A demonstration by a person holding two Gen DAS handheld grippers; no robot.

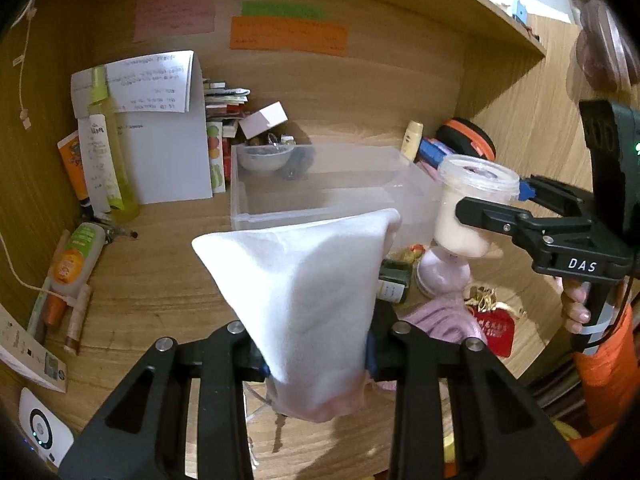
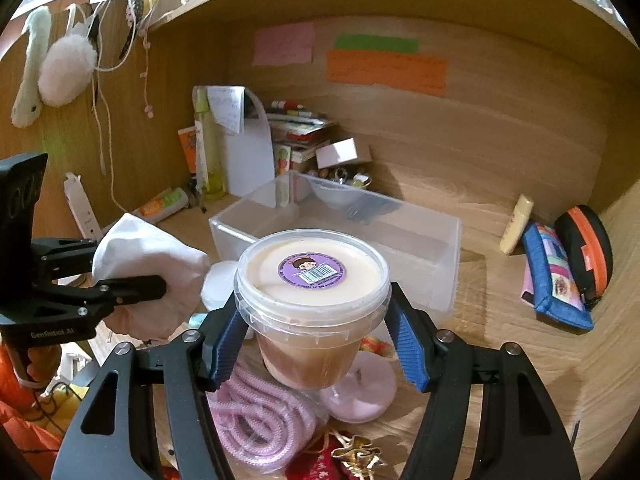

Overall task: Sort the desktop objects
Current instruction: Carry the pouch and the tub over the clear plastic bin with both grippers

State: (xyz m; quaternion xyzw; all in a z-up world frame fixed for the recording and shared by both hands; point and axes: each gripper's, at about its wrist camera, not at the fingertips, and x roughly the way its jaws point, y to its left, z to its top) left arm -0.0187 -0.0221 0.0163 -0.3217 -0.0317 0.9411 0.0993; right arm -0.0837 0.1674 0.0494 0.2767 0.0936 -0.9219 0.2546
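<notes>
My left gripper [image 1: 316,356] is shut on a white cloth pouch [image 1: 308,300] and holds it above the desk; it also shows in the right wrist view [image 2: 148,272]. My right gripper [image 2: 316,344] is shut on a clear plastic tub [image 2: 312,304] of beige cream with a purple sticker on its lid, held in the air. The tub also shows in the left wrist view [image 1: 472,204]. A clear plastic bin [image 1: 332,188] [image 2: 424,248] stands on the desk just beyond both held items.
A pink coiled cord [image 2: 256,420], a pink round stand [image 2: 364,388] and a red charm [image 2: 336,460] lie under the tub. A blue pencil case [image 2: 556,276], an orange-trimmed case [image 2: 588,256], bottles [image 1: 116,168] and papers [image 1: 168,160] line the back.
</notes>
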